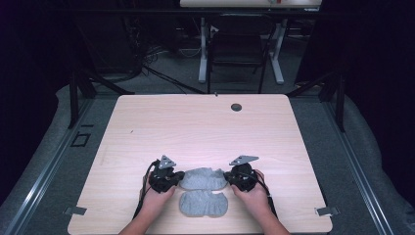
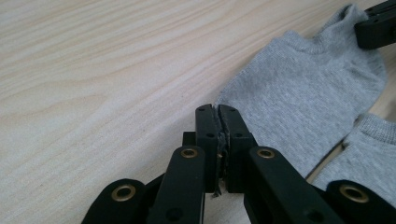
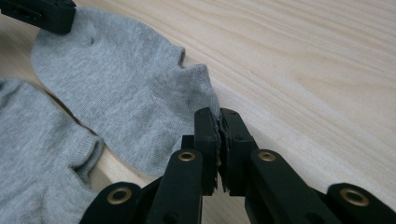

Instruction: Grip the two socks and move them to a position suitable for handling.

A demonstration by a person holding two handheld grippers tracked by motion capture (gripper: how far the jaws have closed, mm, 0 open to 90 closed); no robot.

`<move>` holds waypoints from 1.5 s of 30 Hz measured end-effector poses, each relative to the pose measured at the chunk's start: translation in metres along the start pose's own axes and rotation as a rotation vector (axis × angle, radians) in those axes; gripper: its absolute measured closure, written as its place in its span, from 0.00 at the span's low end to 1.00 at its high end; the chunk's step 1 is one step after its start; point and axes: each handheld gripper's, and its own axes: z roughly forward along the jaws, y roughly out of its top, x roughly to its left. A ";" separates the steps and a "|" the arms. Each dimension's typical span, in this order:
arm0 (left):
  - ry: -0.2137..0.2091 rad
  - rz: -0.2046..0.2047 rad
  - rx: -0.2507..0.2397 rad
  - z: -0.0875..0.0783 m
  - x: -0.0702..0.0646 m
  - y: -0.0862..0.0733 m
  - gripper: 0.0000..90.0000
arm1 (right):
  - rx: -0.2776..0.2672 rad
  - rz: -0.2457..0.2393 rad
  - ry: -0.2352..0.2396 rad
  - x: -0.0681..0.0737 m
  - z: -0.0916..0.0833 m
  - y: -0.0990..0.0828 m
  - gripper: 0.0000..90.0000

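Two grey ankle socks lie near the table's (image 1: 147, 122) front edge, about midway along it. The far sock (image 1: 203, 178) is stretched between my two grippers; the near sock (image 1: 203, 203) lies just in front of it, closer to the edge, untouched.

Left gripper (image 1: 177, 177): jaws pressed together on one end of the far sock (image 2: 299, 93). Its own view shows a sliver of grey knit caught between the pads, so I read that as a pinch on the fabric. Right gripper (image 1: 229, 177): same state, jaws closed on the opposite end (image 3: 130, 93), cloth edge nipped in the gap.

Progress, as I judge it: both grasps are made and the far sock lies flat and spread. Whatever comes after, lifting it onto its mate or folding, is not yet begun; the near sock lies apart, not stacked.

View differences: the high view gives the layout, both socks and both hands, but cannot resolve the jaw gaps. The gripper views show the pinch clearly, and each catches the other gripper's black tip at the sock's far end, plus the ribbed cuff of the near sock (image 2: 373, 154).
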 end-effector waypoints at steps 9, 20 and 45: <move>-0.012 0.023 -0.027 -0.007 -0.002 0.005 0.98 | -0.034 -0.001 0.027 0.005 -0.005 0.009 0.96; -0.015 0.030 -0.058 -0.021 -0.004 0.011 0.98 | -0.083 -0.041 0.023 0.012 -0.020 0.017 0.96; -0.073 0.049 -0.095 -0.060 -0.021 0.003 0.98 | -0.140 -0.094 0.061 0.032 -0.064 0.008 0.97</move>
